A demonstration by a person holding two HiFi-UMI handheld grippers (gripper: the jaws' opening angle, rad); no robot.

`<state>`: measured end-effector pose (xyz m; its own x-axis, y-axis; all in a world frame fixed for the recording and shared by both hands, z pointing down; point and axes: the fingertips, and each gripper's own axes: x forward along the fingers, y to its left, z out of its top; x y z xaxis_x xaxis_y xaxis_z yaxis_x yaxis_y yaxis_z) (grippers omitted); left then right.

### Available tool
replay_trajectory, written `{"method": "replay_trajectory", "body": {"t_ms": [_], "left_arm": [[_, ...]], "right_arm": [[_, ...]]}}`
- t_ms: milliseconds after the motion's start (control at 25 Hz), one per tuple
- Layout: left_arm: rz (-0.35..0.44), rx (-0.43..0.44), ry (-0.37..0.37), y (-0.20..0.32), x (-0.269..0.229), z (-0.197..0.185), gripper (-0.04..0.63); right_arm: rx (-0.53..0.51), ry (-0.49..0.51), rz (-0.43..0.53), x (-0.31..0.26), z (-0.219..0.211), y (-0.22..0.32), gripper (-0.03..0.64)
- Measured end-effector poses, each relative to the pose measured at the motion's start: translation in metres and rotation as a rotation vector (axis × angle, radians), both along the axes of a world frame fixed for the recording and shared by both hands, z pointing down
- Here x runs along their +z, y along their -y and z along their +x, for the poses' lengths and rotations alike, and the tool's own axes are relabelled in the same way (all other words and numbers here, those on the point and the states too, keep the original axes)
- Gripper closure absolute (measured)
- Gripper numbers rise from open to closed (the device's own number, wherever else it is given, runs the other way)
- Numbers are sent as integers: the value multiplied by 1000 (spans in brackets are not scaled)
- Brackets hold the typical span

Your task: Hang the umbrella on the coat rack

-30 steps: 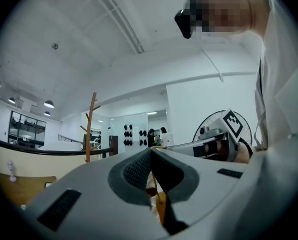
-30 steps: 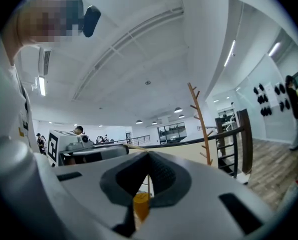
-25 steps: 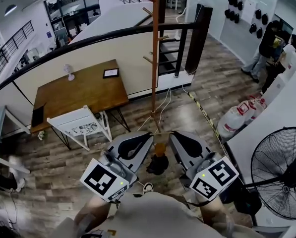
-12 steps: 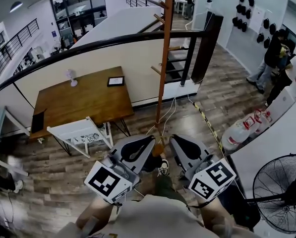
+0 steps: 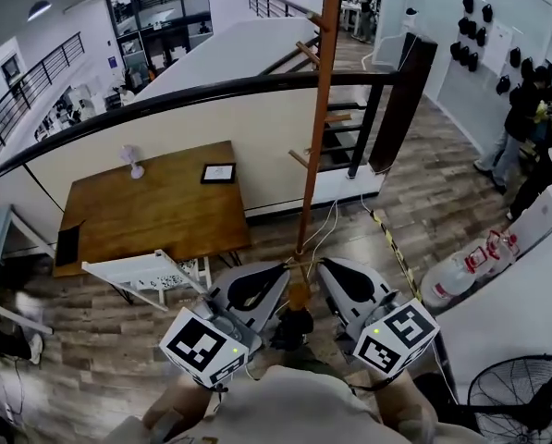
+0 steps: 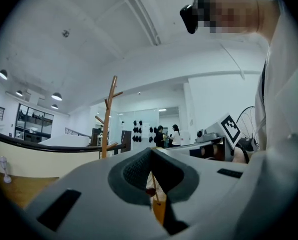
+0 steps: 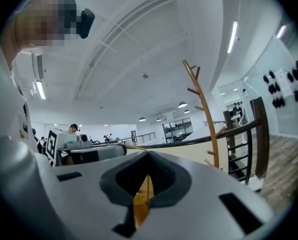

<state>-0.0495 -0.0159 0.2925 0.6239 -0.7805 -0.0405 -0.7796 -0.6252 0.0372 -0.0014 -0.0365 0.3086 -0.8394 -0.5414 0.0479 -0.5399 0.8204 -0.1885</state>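
The coat rack (image 5: pixel 317 128) is a tall orange-brown wooden pole with short pegs, standing on the floor just ahead of both grippers. It also shows as the coat rack (image 6: pixel 107 119) and the coat rack (image 7: pixel 203 114) in the two gripper views. An orange part of the umbrella (image 5: pixel 299 296) sits between the two grippers, with a dark mass below it. My left gripper (image 5: pixel 277 276) and right gripper (image 5: pixel 324 271) point inward at it. The left gripper (image 6: pixel 151 151) and right gripper (image 7: pixel 148 154) both have jaw tips together, with the umbrella (image 6: pixel 158 211), (image 7: pixel 141 204) in the notch.
A wooden table (image 5: pixel 155 197) and a white chair (image 5: pixel 146 271) stand to the left. A black railing (image 5: pixel 257 77) on a low wall runs behind the rack. White cylinders (image 5: pixel 460 271), a floor fan (image 5: pixel 525 400) and people (image 5: pixel 534 128) are at the right. Cables (image 5: pixel 326 225) lie by the rack's foot.
The whole view has moved forward: the coat rack is closer and its foot now lies right in front of the grippers. Both grippers stay together around the orange umbrella part.
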Motion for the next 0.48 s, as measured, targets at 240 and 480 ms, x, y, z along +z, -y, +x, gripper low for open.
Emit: {"method": "replay_trajectory", "body": {"t_ms": [240,480], "left_arm": [[-36,-18,1,85,5,5,595],[-67,-35,23,158,19,7,595]], "right_arm": [[-61,-10,-12,4,6,83,612],[-117,-10,-43,17,7,157,612]]}}
